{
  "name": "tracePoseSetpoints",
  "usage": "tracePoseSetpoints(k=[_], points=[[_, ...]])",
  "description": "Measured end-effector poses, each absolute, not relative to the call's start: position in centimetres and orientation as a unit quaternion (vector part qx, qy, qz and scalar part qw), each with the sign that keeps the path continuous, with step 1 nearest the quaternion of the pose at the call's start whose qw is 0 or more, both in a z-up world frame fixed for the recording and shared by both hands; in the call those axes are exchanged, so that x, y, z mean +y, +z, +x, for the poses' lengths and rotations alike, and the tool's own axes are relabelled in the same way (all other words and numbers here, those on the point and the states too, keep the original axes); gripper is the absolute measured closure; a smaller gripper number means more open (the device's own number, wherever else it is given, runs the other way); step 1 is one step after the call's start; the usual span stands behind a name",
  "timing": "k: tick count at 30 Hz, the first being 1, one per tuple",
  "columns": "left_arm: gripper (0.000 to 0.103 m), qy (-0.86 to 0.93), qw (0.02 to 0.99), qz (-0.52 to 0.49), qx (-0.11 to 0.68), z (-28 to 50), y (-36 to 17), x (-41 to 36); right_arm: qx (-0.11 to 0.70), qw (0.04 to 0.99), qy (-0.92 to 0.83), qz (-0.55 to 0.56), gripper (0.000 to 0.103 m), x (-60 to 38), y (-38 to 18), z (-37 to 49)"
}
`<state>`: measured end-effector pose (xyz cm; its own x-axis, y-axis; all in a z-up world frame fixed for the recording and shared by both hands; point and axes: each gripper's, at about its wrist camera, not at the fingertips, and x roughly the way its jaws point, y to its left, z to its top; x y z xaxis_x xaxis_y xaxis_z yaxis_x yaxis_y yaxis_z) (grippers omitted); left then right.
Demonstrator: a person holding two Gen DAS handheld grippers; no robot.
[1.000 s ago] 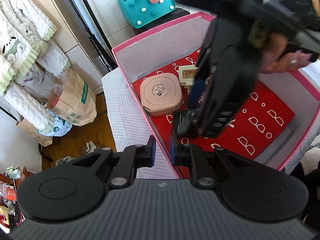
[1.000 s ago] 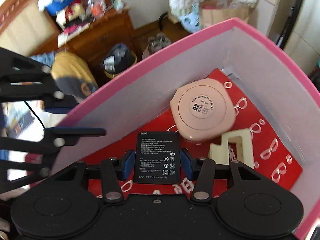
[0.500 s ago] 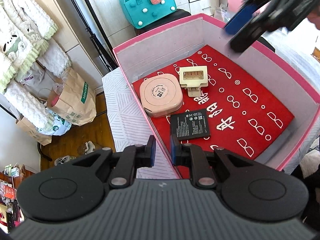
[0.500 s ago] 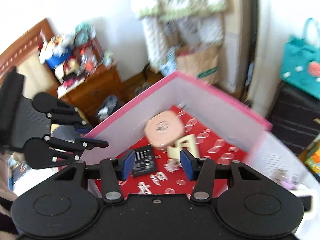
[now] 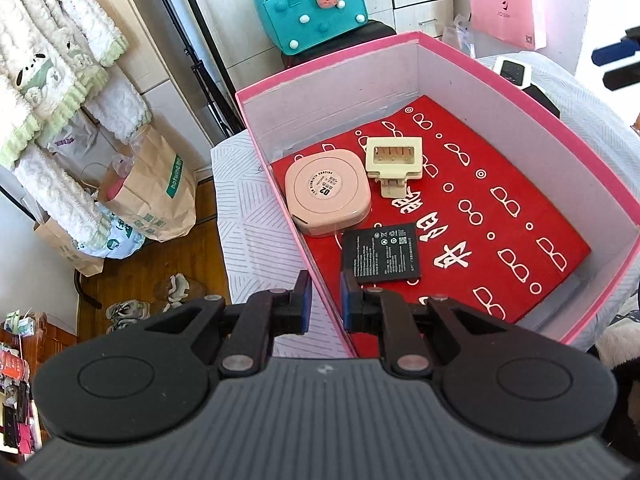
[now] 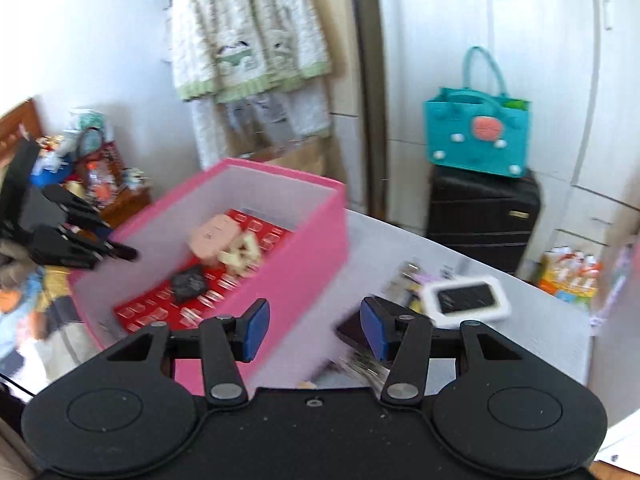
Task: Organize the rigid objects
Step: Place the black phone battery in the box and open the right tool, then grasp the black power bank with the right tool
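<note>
A pink box (image 5: 500, 80) with a red lining holds a round pink case (image 5: 327, 196), a cream plastic clip (image 5: 395, 160) and a flat black battery (image 5: 386, 255). My left gripper (image 5: 323, 307) straddles the box's near left wall, its jaws close together and pinching it. My right gripper (image 6: 314, 330) is open and empty, outside the box (image 6: 304, 256) to its right. It points at a white-framed device (image 6: 466, 300) and a dark flat object (image 6: 352, 332) on the table. The right gripper's tips (image 5: 616, 60) show at the left view's far right edge.
The box stands on a white patterned tablecloth (image 5: 256, 232). A teal bag (image 6: 478, 136) sits on a black suitcase (image 6: 482, 220) behind the table. Paper bags (image 5: 148, 184) and shoes lie on the wood floor at left. A pink bag (image 5: 506, 4) stands at the back.
My right gripper let go of the black battery in the box, rose out and swung right over the table. The left gripper has not moved.
</note>
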<state>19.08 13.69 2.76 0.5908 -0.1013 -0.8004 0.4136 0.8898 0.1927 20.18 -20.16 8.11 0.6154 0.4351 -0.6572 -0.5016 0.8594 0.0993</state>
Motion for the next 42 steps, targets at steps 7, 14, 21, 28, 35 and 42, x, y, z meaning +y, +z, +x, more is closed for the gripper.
tracePoseSetpoints(k=[7, 14, 21, 28, 35, 42], points=[[0.089, -0.147, 0.873, 0.181, 0.428, 19.0, 2.8, 13.7, 0.363, 0.901, 0.224, -0.080, 0.041, -21.4, 3.6, 20.1], [0.089, -0.145, 0.872, 0.184, 0.430, 19.1, 2.8, 13.6, 0.365, 0.901, 0.227, -0.065, 0.028, -21.5, 1.6, 23.9], [0.089, -0.142, 0.873, 0.180, 0.431, 19.1, 2.8, 13.7, 0.357, 0.860, 0.290, -0.222, 0.017, -18.1, -1.3, 28.6], [0.089, -0.140, 0.871, 0.182, 0.434, 18.9, 2.6, 13.7, 0.374, 0.846, 0.315, -0.213, 0.028, -17.3, -1.6, 29.4], [0.089, -0.142, 0.869, 0.185, 0.437, 19.1, 2.8, 13.5, 0.446, 0.810, 0.302, -0.231, 0.034, -16.2, -1.3, 29.7], [0.089, -0.142, 0.868, 0.185, 0.438, 19.1, 2.8, 13.5, 0.462, 0.795, 0.312, -0.242, 0.033, -14.3, -1.3, 32.2]])
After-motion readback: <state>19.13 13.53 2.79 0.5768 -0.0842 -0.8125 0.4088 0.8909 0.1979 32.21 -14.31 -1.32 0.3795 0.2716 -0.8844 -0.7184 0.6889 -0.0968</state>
